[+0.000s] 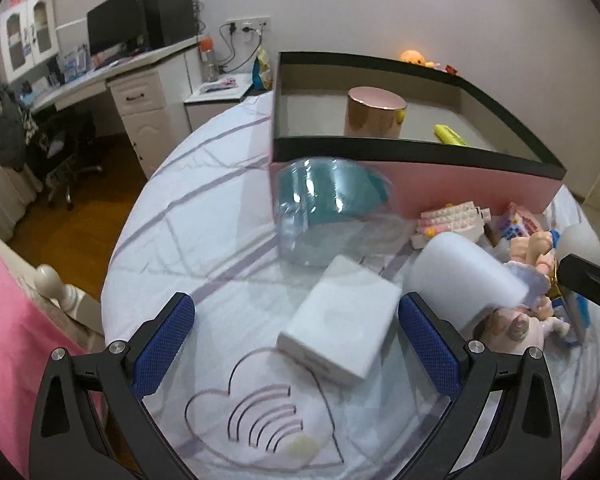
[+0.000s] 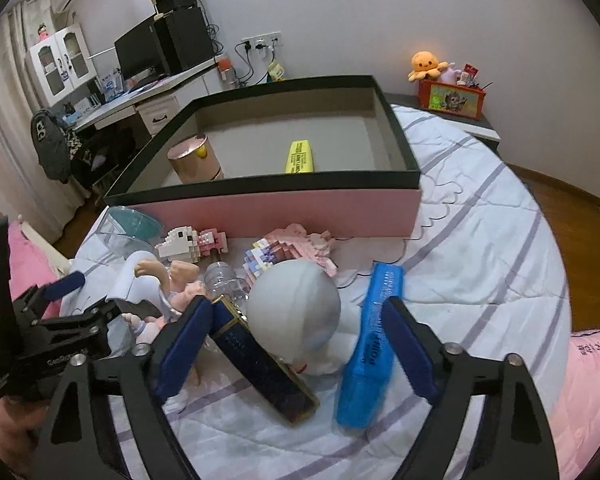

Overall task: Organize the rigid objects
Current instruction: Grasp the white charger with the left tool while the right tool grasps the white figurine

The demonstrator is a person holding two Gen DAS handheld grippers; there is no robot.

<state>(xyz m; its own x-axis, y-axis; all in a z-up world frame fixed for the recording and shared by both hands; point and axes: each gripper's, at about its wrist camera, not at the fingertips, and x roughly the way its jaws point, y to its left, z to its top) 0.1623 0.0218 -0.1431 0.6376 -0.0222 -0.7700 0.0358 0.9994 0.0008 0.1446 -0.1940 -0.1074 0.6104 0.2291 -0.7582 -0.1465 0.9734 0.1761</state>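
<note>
Toys lie in a heap on the bed, just in front of one big pink box with a black rim. Inside the box stand one pink round tin and one yellow marker. In the heap I count one white-headed doll, one blue case, one dark flat box and one white box. The right gripper is open around the doll and the dark flat box. The left gripper is open around the white box.
</note>
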